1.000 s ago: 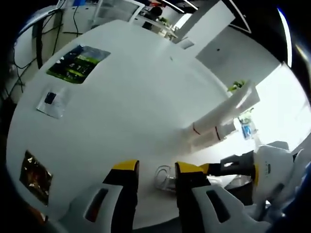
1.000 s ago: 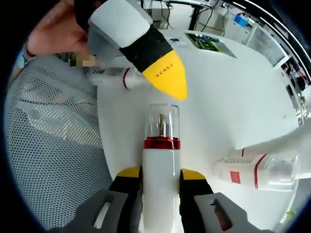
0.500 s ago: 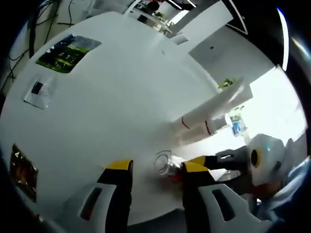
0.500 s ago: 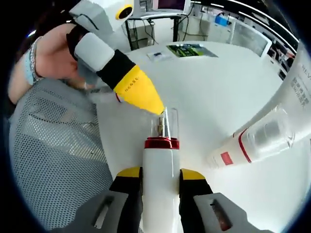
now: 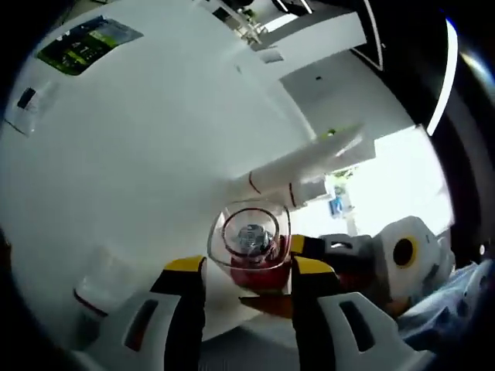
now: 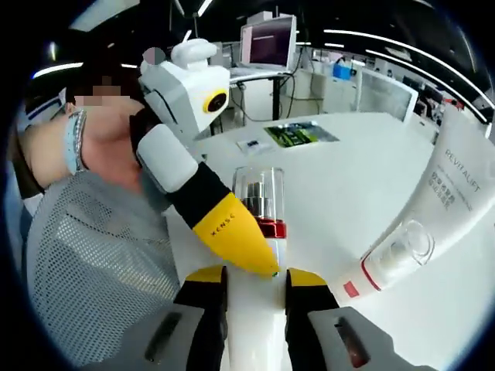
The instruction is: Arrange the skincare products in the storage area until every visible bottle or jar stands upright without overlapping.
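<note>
My right gripper (image 6: 255, 280) is shut on a white pump bottle (image 6: 257, 255) with a red collar and a clear cap (image 6: 259, 189), held upright above the white table (image 6: 340, 162). One yellow-tipped finger (image 6: 232, 232) of my left gripper lies against the bottle below the collar. In the left gripper view the same cap (image 5: 249, 232) is seen end-on between the jaws of my left gripper (image 5: 247, 267), which stands open around it. A white Revitalift tube (image 6: 456, 182) with a clear cap leans at the right. Two more white tubes (image 5: 305, 166) lie on the table.
A green packet (image 5: 83, 42) and a small sachet (image 5: 27, 100) lie on the table's far side. Another clear-capped bottle (image 5: 100, 284) lies near the left jaw. A grey mesh chair (image 6: 85, 263) and a person are close on the left. The right gripper's white body (image 5: 398, 255) is beside the bottle.
The right gripper has tipped the pump bottle up from pointing across the table to upright. The left gripper has come in until the bottle's cap sits between its jaws.
</note>
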A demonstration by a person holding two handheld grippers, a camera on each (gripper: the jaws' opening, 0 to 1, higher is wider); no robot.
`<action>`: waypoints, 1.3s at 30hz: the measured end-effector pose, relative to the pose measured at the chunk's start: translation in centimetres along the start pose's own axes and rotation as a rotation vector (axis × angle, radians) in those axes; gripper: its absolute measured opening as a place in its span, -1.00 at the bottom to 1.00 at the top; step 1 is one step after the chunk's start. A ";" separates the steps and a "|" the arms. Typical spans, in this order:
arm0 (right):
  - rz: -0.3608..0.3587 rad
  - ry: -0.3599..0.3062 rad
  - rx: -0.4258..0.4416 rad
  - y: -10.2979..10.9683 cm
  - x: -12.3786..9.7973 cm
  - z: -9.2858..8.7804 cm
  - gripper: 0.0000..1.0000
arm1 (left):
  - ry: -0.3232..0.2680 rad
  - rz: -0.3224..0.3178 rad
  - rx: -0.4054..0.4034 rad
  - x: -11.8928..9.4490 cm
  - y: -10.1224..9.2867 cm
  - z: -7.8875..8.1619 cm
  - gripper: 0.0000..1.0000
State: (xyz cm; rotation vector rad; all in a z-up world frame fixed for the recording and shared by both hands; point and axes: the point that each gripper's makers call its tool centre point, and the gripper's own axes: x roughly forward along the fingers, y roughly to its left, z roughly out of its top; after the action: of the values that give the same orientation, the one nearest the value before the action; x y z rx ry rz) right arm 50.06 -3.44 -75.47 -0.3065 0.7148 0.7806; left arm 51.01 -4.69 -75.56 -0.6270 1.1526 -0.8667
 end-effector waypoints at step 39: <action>0.011 -0.216 -0.069 -2.7 -7.1 4.6 -0.45 | -0.167 0.333 1.002 -1.8 -3.1 3.3 -0.42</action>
State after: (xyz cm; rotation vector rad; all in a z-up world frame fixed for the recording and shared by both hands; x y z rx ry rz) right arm 50.64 -6.77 -67.30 -0.2757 0.4879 0.8356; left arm 53.03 -4.88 -71.14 0.3079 0.5243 -0.9469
